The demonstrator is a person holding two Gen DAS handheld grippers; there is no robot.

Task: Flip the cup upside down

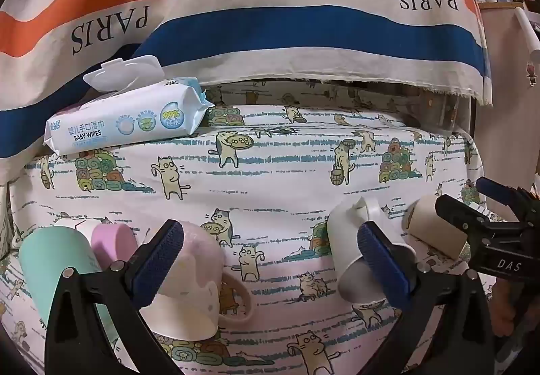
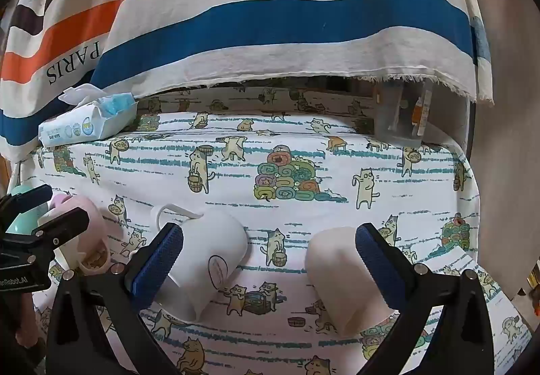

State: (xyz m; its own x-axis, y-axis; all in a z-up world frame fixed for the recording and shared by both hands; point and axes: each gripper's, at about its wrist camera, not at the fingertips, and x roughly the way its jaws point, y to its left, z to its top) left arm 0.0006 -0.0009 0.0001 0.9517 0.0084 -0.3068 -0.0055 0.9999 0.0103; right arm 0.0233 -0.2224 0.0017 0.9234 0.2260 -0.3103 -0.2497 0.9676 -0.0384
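Observation:
Several cups stand upside down in a row on the cat-print cloth (image 1: 270,145). In the left wrist view: a mint cup (image 1: 50,263), a lilac cup (image 1: 113,245), a pink-and-white mug (image 1: 189,290), a white mug (image 1: 354,240) and a cream cup (image 1: 428,223). My left gripper (image 1: 273,260) is open and empty, between the pink mug and the white mug. In the right wrist view, my right gripper (image 2: 270,260) is open and empty, with the white mug (image 2: 209,260) at its left finger and the cream cup (image 2: 341,277) at its right finger.
A pack of baby wipes (image 1: 125,118) lies at the back left. A striped "PARIS" cloth (image 1: 270,20) hangs over the back. A clear container (image 2: 401,115) stands at the back right. The cloth's right edge (image 2: 472,192) drops off by a wall.

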